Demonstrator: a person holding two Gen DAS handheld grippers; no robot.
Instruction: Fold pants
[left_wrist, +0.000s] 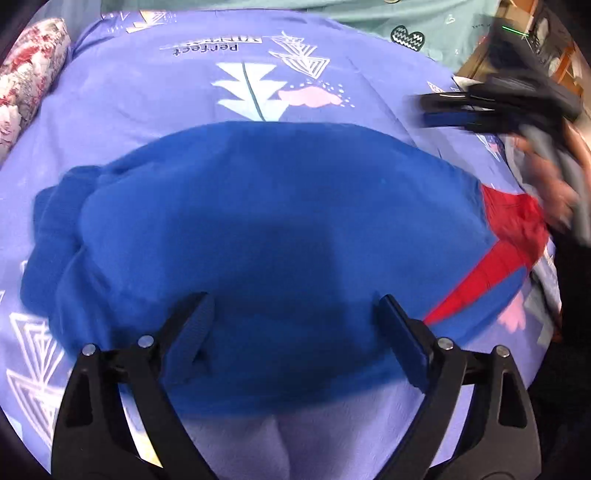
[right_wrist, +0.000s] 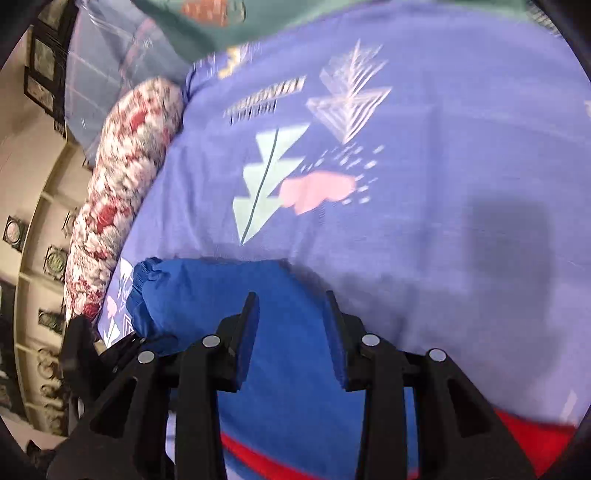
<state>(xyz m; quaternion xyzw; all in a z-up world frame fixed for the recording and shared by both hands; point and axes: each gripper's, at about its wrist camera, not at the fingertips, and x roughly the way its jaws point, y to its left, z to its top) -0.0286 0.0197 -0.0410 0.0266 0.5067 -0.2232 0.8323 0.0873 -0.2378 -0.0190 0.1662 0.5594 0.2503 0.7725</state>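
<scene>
The blue pants (left_wrist: 258, 221) with red trim (left_wrist: 509, 236) lie folded in a wide bundle on the purple printed bedsheet (left_wrist: 147, 99). My left gripper (left_wrist: 295, 317) is open and empty, hovering over the near edge of the pants. My right gripper (right_wrist: 290, 314) is open and empty above the pants (right_wrist: 207, 291), whose red stripe (right_wrist: 258, 458) shows below it. In the left wrist view the right gripper (left_wrist: 480, 110) appears blurred at the right, held in a hand above the sheet.
A floral red-and-white bolster (left_wrist: 26, 85) lies along the bed's left edge; it also shows in the right wrist view (right_wrist: 122, 184). A teal cloth (left_wrist: 406, 22) lies at the far end. A wall with shelves and frames (right_wrist: 33, 221) stands beyond the bolster.
</scene>
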